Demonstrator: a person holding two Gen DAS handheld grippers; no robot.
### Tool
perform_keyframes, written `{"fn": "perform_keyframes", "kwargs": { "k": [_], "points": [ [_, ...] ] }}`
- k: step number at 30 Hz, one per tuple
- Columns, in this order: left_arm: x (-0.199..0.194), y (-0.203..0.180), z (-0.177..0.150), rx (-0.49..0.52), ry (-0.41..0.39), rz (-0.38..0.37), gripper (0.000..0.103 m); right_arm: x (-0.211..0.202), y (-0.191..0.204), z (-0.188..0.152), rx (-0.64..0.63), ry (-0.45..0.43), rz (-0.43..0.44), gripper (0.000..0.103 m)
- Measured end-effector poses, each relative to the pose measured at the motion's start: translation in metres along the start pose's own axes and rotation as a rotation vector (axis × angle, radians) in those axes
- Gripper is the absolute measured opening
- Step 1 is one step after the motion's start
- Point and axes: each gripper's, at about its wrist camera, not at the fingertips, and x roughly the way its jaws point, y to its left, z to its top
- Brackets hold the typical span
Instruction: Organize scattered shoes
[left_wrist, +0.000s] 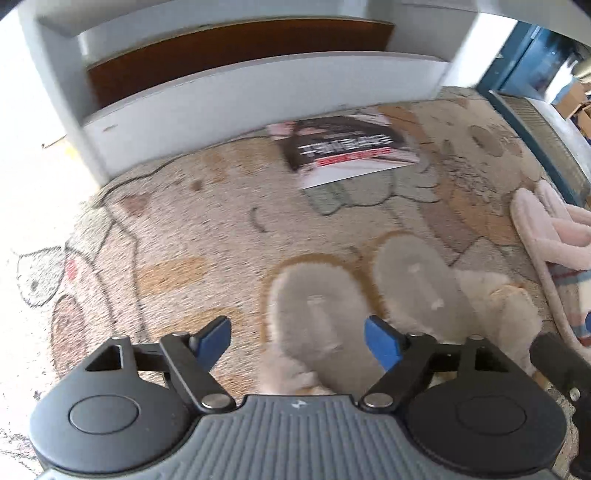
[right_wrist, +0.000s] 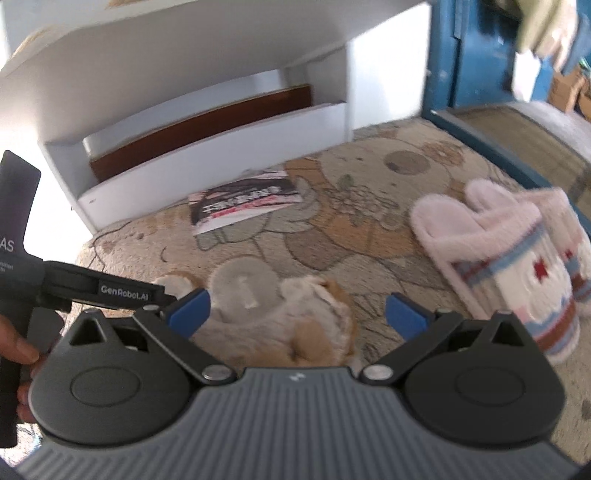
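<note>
- Left gripper (left_wrist: 297, 338) is released above the grey slippers (left_wrist: 325, 306), now paired on the rug (left_wrist: 166, 229).
- Right gripper (right_wrist: 297, 310) is released too, probably ready for the pink slippers (right_wrist: 491, 251).

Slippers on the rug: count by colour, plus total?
Beige furry slippers: 2
Pink-and-white knit slippers: 2
Total: 4
</note>
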Motion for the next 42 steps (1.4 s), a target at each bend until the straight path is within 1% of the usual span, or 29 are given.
{"fn": "perform_keyframes", "kwargs": {
  "k": [1, 4, 7, 8, 9, 11, 14, 15, 18, 22, 25, 31, 35, 37, 39, 41, 42],
  "points": [
    [0.000, 0.005, -0.001, -0.005, 0.006, 0.007, 0.087, 0.004, 0.007, 0.002, -0.012, 0.008, 0.010, 0.103],
    [-0.001, 0.018, -0.003, -0.003, 0.007, 0.028, 0.090, 0.015, 0.025, 0.007, -0.042, 0.031, 0.037, 0.103],
    [0.000, 0.027, -0.005, 0.006, 0.002, 0.040, 0.094, 0.031, 0.039, 0.011, -0.068, 0.069, 0.103, 0.103],
    [0.002, 0.031, -0.007, 0.006, 0.004, 0.042, 0.096, 0.036, 0.043, 0.010, -0.080, 0.088, 0.107, 0.103],
    [0.005, 0.034, -0.008, 0.003, 0.010, 0.041, 0.100, 0.041, 0.046, 0.009, -0.094, 0.105, 0.103, 0.103],
    [0.012, 0.042, -0.012, -0.005, 0.018, 0.036, 0.102, 0.049, 0.051, 0.006, -0.121, 0.136, 0.094, 0.103],
    [0.019, 0.052, -0.018, -0.023, 0.010, 0.006, 0.103, 0.066, 0.056, -0.006, -0.166, 0.228, 0.059, 0.103],
    [0.022, 0.056, -0.020, -0.035, 0.014, -0.014, 0.103, 0.070, 0.058, -0.010, -0.187, 0.249, 0.044, 0.103],
    [0.025, 0.058, -0.021, -0.042, 0.013, -0.030, 0.103, 0.072, 0.064, -0.014, -0.238, 0.255, 0.025, 0.103],
    [0.025, 0.057, -0.021, -0.039, -0.003, -0.024, 0.103, 0.081, 0.065, -0.013, -0.215, 0.273, 0.015, 0.103],
    [0.025, 0.057, -0.022, -0.047, -0.012, -0.020, 0.103, 0.088, 0.069, -0.013, -0.210, 0.264, -0.003, 0.103],
    [0.027, 0.059, -0.018, -0.085, 0.001, -0.018, 0.103, 0.099, 0.064, -0.006, -0.182, 0.278, 0.036, 0.103],
    [0.026, 0.059, -0.019, -0.078, 0.011, -0.020, 0.103, 0.099, 0.067, -0.008, -0.186, 0.277, 0.023, 0.103],
    [0.024, 0.062, -0.017, -0.092, 0.033, -0.024, 0.102, 0.090, 0.067, -0.008, -0.178, 0.307, 0.006, 0.103],
    [0.017, 0.068, -0.015, -0.125, 0.036, -0.038, 0.102, 0.081, 0.067, -0.008, -0.181, 0.322, 0.008, 0.099],
    [0.008, 0.073, -0.013, -0.135, 0.019, -0.044, 0.102, 0.077, 0.066, -0.010, -0.203, 0.338, 0.007, 0.081],
    [0.005, 0.074, -0.013, -0.127, 0.010, -0.036, 0.102, 0.076, 0.065, -0.011, -0.221, 0.354, 0.004, 0.078]
  ]
}}
